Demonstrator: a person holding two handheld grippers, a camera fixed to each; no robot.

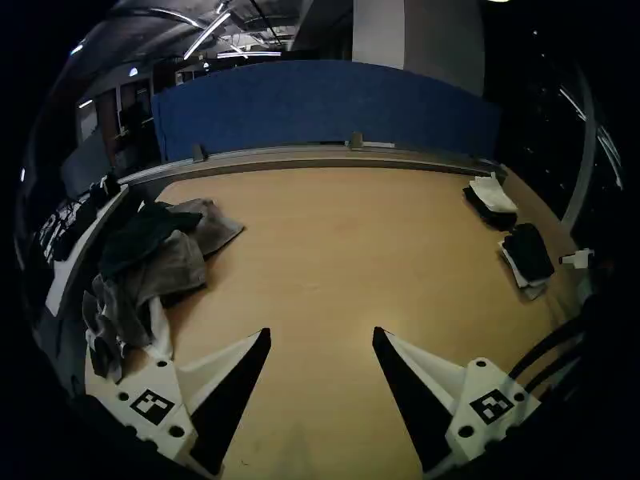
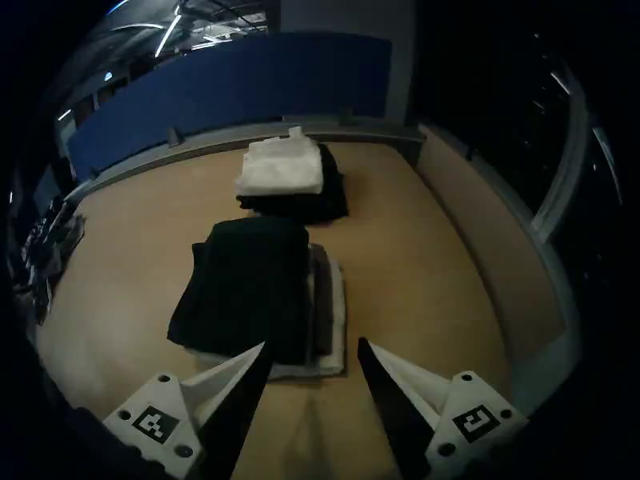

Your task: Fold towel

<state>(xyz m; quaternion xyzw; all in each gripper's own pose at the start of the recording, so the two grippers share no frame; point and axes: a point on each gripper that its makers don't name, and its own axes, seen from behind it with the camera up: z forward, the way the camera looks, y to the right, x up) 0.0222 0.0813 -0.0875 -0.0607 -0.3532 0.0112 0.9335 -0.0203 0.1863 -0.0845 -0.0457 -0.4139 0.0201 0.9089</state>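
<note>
left gripper view: a heap of unfolded towels, grey and dark, lies at the left edge of the wooden table. the left gripper stands wide open over bare wood, gripping nothing. each finger carries a square black-and-white marker. two folded stacks sit far right. right gripper view: the right gripper is spread open and empty at the near edge of a stack topped by a dark towel; whether it touches, i cannot tell. beyond, a white towel rests on dark ones.
</note>
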